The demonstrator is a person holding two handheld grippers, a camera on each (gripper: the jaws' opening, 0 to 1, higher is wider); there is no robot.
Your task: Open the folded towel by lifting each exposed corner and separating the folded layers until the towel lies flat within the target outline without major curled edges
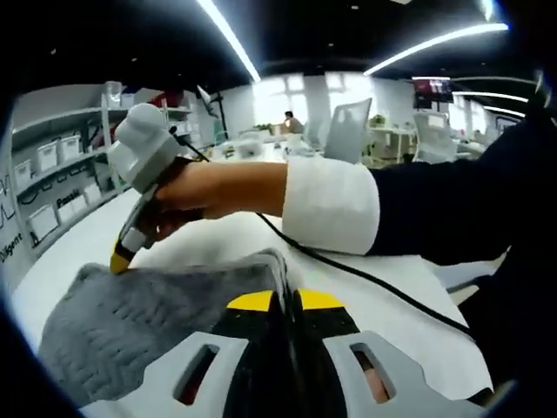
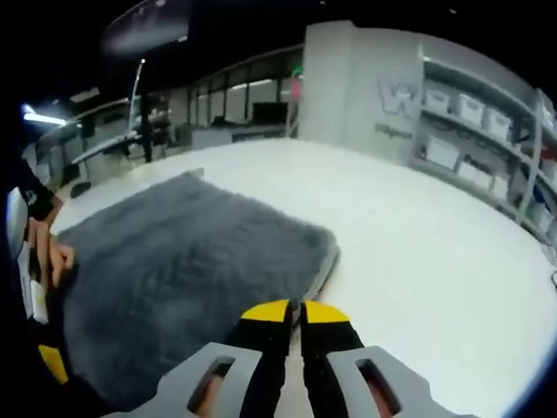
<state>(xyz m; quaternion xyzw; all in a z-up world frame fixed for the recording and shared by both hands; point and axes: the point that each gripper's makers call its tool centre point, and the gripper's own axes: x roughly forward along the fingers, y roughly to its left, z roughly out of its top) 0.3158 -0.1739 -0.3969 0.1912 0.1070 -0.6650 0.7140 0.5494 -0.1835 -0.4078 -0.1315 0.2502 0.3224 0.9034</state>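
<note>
A grey fluffy towel (image 1: 148,322) lies on the white table (image 1: 383,305). In the left gripper view my left gripper (image 1: 285,300) has its yellow-tipped jaws shut on a raised edge of the towel. The right gripper (image 1: 122,257), held in a person's hand, comes in from the right and its yellow tip meets the towel's far corner. In the right gripper view the towel (image 2: 183,270) spreads out to the left, mostly flat. My right gripper (image 2: 296,312) is shut on its near corner. The left gripper (image 2: 39,287) shows at the left edge, by the towel's other side.
A black cable (image 1: 348,266) runs across the table under the person's sleeved arm (image 1: 331,205). Shelves with white bins (image 2: 474,131) stand beyond the table (image 2: 418,244). Desks and chairs (image 1: 348,131) fill the room behind.
</note>
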